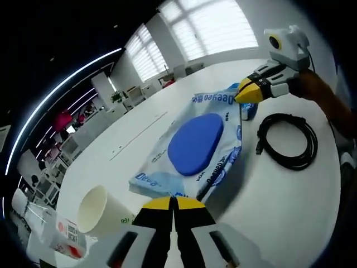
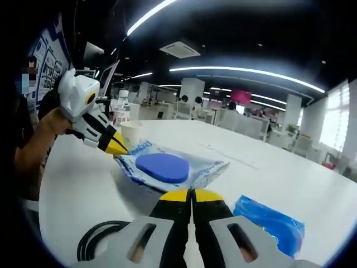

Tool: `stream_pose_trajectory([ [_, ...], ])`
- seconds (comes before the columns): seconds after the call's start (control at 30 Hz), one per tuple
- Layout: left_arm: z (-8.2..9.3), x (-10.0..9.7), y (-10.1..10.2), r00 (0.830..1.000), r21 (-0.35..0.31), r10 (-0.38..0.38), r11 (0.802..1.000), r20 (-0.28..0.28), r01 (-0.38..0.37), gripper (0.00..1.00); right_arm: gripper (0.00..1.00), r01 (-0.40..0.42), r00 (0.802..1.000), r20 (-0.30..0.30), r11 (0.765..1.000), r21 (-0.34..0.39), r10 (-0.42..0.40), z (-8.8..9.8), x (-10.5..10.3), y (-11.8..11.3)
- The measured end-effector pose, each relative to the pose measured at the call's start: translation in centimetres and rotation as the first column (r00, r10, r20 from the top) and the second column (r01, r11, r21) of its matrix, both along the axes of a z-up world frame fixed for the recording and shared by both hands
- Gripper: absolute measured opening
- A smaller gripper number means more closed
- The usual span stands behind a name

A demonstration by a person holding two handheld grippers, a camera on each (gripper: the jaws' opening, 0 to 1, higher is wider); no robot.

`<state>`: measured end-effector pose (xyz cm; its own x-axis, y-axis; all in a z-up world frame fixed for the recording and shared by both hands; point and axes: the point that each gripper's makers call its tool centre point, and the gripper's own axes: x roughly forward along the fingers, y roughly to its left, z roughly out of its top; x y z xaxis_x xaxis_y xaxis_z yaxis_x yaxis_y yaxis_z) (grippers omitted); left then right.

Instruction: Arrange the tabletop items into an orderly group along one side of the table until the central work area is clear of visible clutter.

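Two hand-held grippers clamp opposite edges of one plastic package (image 1: 192,146) holding a blue pad on the white tabletop (image 1: 279,206): the left hand-held gripper (image 1: 174,202) pinches its near edge, the right hand-held gripper (image 2: 191,195) the far. One paper cup (image 1: 99,210) sits left of the left gripper, one coiled black cable (image 1: 287,139) right of the package, and one blue packet (image 2: 270,221) beside the right gripper; a labelled bottle (image 1: 64,237) past the cup is cut off.

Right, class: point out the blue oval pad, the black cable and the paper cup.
blue oval pad (image 1: 195,143): left gripper view, centre of its top face.
black cable (image 1: 308,146): left gripper view, right side of the coil.
paper cup (image 1: 103,215): left gripper view, outer wall.
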<state>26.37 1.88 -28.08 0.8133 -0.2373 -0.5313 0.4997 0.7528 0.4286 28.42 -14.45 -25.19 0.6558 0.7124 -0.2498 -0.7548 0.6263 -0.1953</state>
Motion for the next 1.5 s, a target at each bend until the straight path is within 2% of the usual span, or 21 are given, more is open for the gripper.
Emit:
stream_pose_trajectory([
  [0.17, 0.1, 0.3, 0.0, 1.0, 0.01, -0.003, 1.0, 0.005, 0.003, 0.0, 0.0, 0.0, 1.0, 0.002, 1.0, -0.001, 0.0, -0.3, -0.5, 0.1],
  [0.37, -0.3, 0.9, 0.0, 1.0, 0.053, -0.012, 0.999, -0.001, 0.012, 0.0, 0.0, 0.003, 1.0, -0.009, 1.0, -0.003, -0.003, -0.6, -0.5, 0.1],
  [0.67, -1.3, 1.4, 0.0, 1.0, 0.129, -0.008, 0.992, 0.002, 0.008, 0.0, 0.0, -0.002, 0.998, -0.055, 1.0, -0.016, 0.001, -2.4, -0.3, 0.0],
  [0.83, -1.5, 1.4, 0.3, 1.0, 0.153, 0.001, 0.988, 0.011, -0.002, 0.0, 0.0, -0.006, 0.998, -0.058, 1.0, -0.03, 0.004, -2.9, -0.3, 0.2],
  [1.0, -1.8, 1.4, 0.7, 1.0, 0.171, 0.008, 0.985, 0.012, -0.01, 0.0, 0.0, -0.019, 0.996, -0.085, 0.998, -0.053, 0.014, -4.1, -0.1, 0.5],
  [1.27, -2.7, 1.3, 0.8, 1.0, 0.176, 0.01, 0.984, 0.002, -0.01, 0.0, 0.0, -0.018, 0.994, -0.107, 0.998, -0.054, 0.012, -4.8, 0.0, 0.4],
  [1.5, -2.6, 1.2, 0.8, 1.0, 0.18, 0.008, 0.984, 0.006, -0.009, 0.02, 0.03, -0.005, 0.993, -0.118, 0.999, -0.054, -0.001, -5.0, 0.0, 0.1],
])
